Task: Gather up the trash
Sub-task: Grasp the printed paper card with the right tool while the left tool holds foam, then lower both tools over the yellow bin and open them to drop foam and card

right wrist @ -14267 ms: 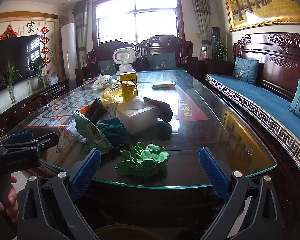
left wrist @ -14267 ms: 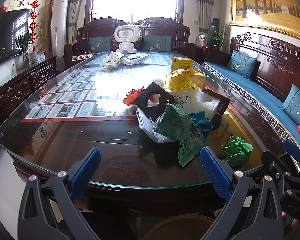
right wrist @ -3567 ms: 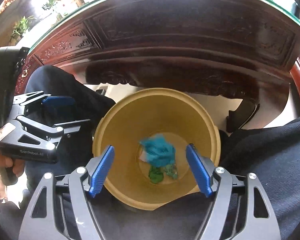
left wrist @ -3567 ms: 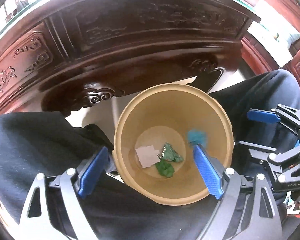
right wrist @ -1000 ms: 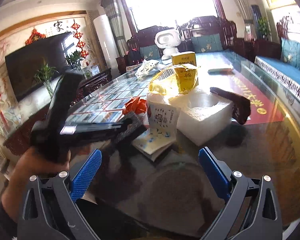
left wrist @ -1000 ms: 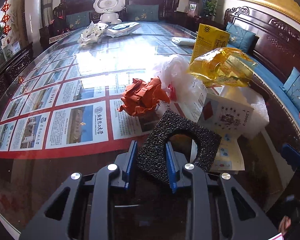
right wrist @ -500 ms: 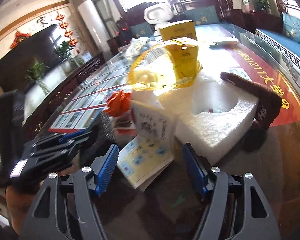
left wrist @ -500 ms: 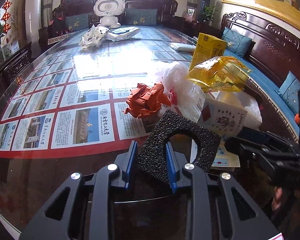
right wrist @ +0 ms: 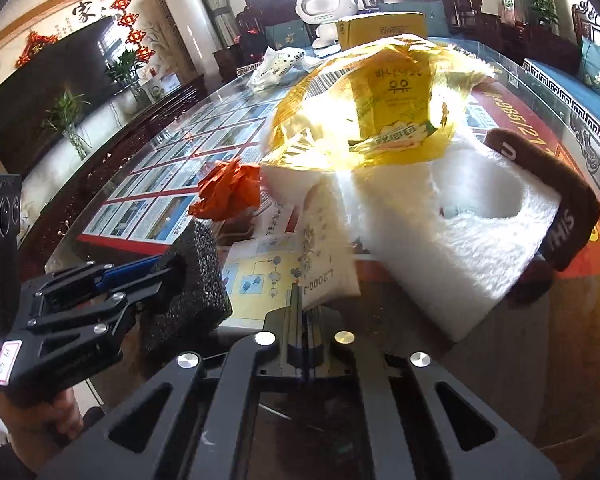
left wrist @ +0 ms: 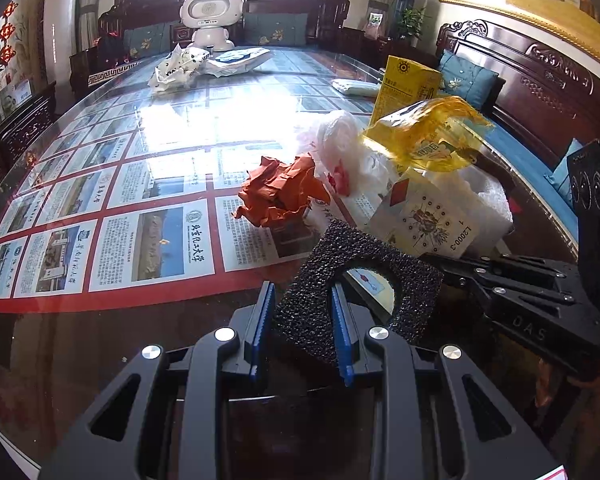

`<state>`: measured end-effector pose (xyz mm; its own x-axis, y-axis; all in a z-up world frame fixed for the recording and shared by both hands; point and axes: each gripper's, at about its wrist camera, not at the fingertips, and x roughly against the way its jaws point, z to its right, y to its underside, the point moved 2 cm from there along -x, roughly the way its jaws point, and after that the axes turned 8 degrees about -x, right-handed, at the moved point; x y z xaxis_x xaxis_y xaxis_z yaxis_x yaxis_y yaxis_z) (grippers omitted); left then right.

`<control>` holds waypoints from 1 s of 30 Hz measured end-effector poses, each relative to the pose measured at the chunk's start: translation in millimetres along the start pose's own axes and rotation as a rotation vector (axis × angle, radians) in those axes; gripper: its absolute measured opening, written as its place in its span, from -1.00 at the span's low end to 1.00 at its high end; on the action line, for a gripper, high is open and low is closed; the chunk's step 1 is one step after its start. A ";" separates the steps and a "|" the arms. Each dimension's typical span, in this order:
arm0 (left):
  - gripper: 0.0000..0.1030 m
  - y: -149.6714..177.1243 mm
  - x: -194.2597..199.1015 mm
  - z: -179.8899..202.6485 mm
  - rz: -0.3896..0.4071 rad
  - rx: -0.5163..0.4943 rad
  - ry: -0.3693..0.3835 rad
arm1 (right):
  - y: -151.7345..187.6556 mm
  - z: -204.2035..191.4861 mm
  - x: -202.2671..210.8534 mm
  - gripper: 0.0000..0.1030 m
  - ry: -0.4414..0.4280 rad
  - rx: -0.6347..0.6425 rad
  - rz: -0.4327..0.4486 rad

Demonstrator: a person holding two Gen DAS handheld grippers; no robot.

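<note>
The black foam piece (left wrist: 360, 280) with its round cut-out sat at the near edge of the glass-topped surface (left wrist: 100, 320), pinched at its near corner between the blue pads of the left hand-held gripper (left wrist: 302, 320); in the right wrist view the same foam (right wrist: 198, 280) appeared at left, the left hand-held gripper (right wrist: 156, 268) clamped on it. The right hand-held gripper (right wrist: 302, 296) had just been closing and its jaws were now pressed together on the lower edge of a white printed leaflet (right wrist: 324, 252) (marked with a short code near the edge), which stood tilted up from the surface. The leaflet (left wrist: 424, 220) leaned against a white foam block (right wrist: 460, 240) with a round hollow, just right of the black foam. A flat instruction sheet (right wrist: 260, 276) lay under the leaflet on the glass. A translucent yellow wrapper (right wrist: 380, 112) rested on top of the white block, a yellow carton (left wrist: 408, 84) upright behind it. A crumpled orange paper (left wrist: 280, 192) lay just beyond the black foam, touching a white plastic bag (left wrist: 340, 148). A dark brown band (right wrist: 552, 200) curved around the far right side of the white block. Far across the surface, well apart from the pile, were crumpled white packaging (left wrist: 176, 66) and a small white robot figure (left wrist: 212, 16).
</note>
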<state>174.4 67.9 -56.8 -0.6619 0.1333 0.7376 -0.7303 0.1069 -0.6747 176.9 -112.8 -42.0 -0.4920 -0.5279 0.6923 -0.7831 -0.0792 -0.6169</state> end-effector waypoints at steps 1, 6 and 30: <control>-0.44 0.7 1.4 0.0 0.001 0.000 -0.004 | 1.7 1.0 1.9 -0.98 -0.004 -0.004 0.007; -0.44 5.3 5.2 -1.0 -0.001 0.015 -0.006 | 5.3 4.4 12.8 -0.98 -0.031 -0.033 0.036; -0.44 81.5 118.2 84.6 0.079 -0.128 0.119 | 106.9 1.5 145.0 -0.98 0.096 0.088 0.174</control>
<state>22.4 8.9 -22.4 -0.6862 0.2606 0.6792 -0.6445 0.2152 -0.7337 22.4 -199.0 -8.1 -0.6538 -0.4573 0.6028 -0.6493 -0.0700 -0.7573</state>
